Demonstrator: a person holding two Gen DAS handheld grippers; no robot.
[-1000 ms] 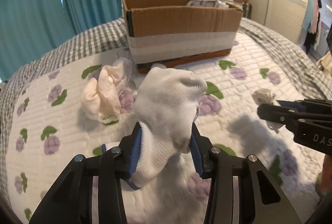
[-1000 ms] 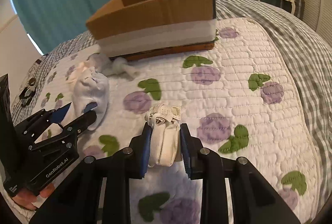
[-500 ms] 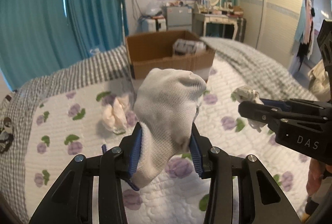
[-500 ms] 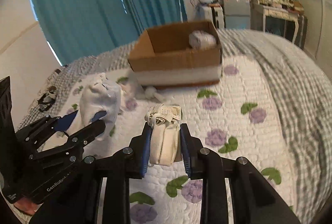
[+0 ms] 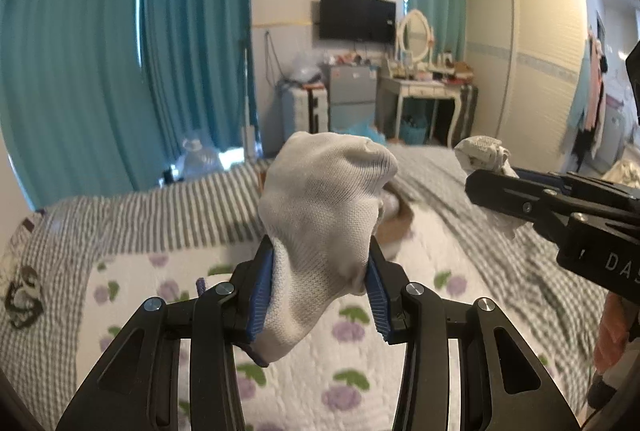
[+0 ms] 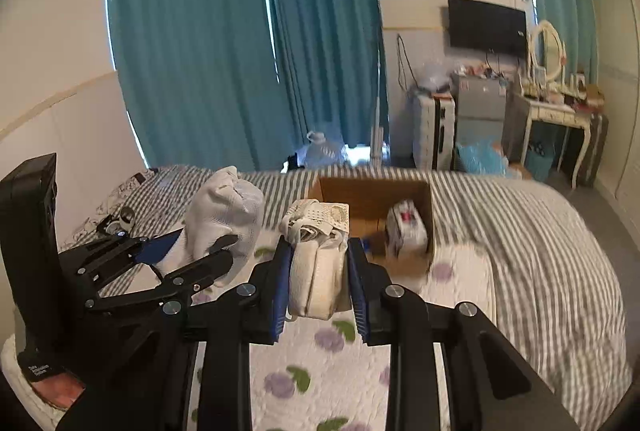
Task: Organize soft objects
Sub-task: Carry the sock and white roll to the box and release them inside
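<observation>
My left gripper (image 5: 320,267) is shut on a white mesh sock (image 5: 320,207), held high above the bed; the same sock (image 6: 224,215) shows at the left of the right wrist view. My right gripper (image 6: 318,283) is shut on a folded cream sock with a lace cuff (image 6: 316,263), which also shows as a pale bundle (image 5: 486,155) at the right of the left wrist view. The open cardboard box (image 6: 376,199) stands on the bed beyond both grippers, with a white packet (image 6: 404,227) inside. In the left wrist view the sock hides most of the box (image 5: 400,223).
The bed carries a white quilt with purple flowers (image 6: 332,339) over a grey checked blanket (image 6: 540,231). Teal curtains (image 5: 120,71), a dressing table (image 5: 424,87) and a wardrobe (image 5: 532,63) stand beyond the bed. A person's hand (image 5: 612,327) shows at the right edge.
Both grippers have risen well above the bed with their socks still held. The views have tipped up, so the box now looks smaller and lower and the room behind has come into sight.
</observation>
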